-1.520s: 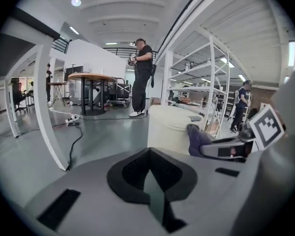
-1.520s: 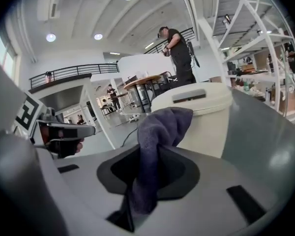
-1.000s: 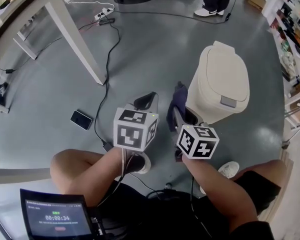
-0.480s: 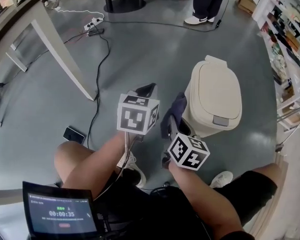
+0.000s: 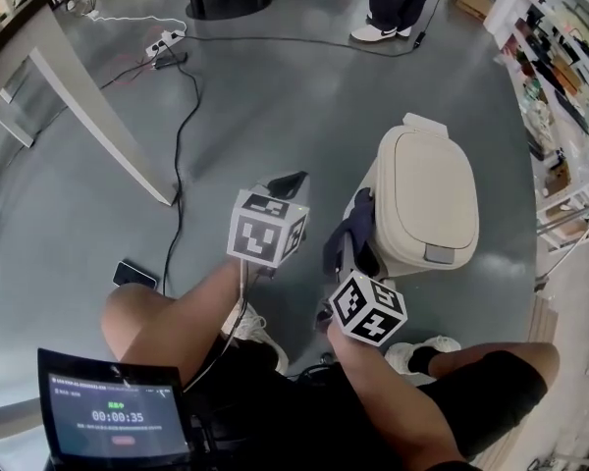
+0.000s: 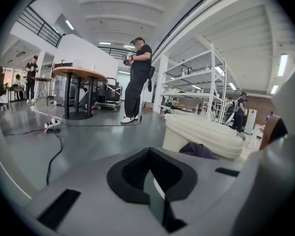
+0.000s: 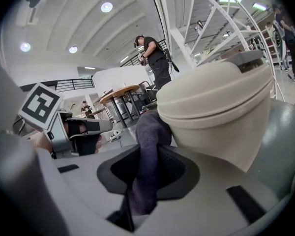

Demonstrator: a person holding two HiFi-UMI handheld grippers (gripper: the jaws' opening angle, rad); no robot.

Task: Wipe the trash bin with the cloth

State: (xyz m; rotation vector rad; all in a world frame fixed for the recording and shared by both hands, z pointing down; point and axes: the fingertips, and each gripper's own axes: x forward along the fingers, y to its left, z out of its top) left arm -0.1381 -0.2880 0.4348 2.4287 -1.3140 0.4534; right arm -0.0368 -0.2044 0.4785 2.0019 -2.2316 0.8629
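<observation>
The right gripper [image 7: 142,193] pinches the soft, limp cloth [image 7: 150,141] in its fingers against the trash bin [image 7: 216,112], probably light, rigid plastic. The left gripper [image 6: 155,200] has its fingers pressed together, empty.

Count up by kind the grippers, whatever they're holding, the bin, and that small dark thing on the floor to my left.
Grippers, the left gripper and the right gripper: 2
Dark purple cloth, clamped in the right gripper: 1
Cream plastic lidded trash bin: 1
Black flat phone on the floor: 1
Total: 5
</observation>
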